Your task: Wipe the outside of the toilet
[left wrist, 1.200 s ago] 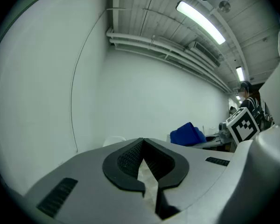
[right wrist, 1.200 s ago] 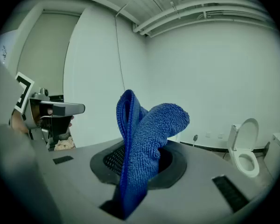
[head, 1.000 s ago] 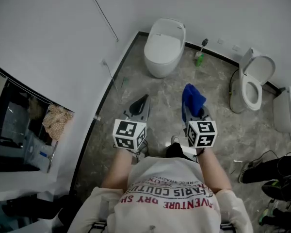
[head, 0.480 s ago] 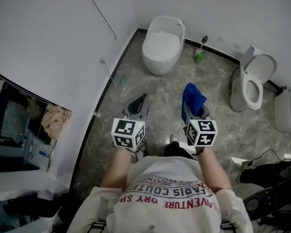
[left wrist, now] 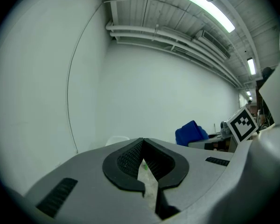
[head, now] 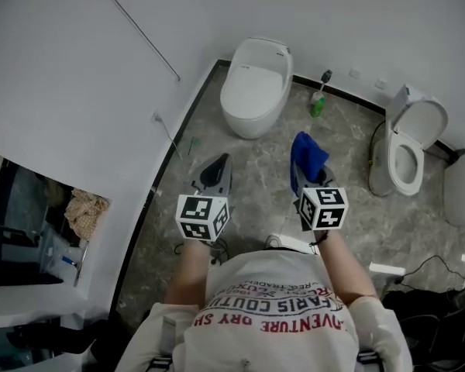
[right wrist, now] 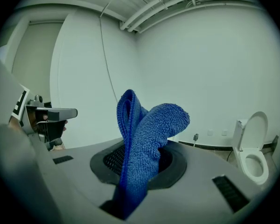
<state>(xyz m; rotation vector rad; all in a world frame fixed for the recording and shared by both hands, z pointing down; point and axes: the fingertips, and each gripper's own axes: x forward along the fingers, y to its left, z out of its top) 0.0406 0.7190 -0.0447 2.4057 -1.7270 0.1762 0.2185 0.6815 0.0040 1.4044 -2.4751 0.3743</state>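
At far left a dark recess (head: 31, 231) holds a crumpled beige rag (head: 85, 210). The left gripper (head: 219, 167) hangs over the marble floor (head: 248, 169), its jaws drawn almost together with only a thin slit between them and nothing in it; the left gripper view (left wrist: 143, 146) shows floor through that slit. Ahead of it, in the corner against the wall, stands the toilet (head: 253, 84), white, lid down, well apart from both grippers.

The right gripper (head: 310, 178) is clamped on a blue cloth (head: 307, 156), which stands up folded from between the jaws (right wrist: 140, 157). Each gripper carries one marker cube, two in all. The person's white shirt (head: 271, 332) bears red print, upside down; "PARIS COUTU" and "AVENTURE" can be read.

Right of the toilet a green bottle (head: 316, 105) sits by the wall. Further right is a second toilet (head: 408, 149) with its lid raised. A third white fixture (head: 462, 196) is cut by the edge; what it is cannot be told.
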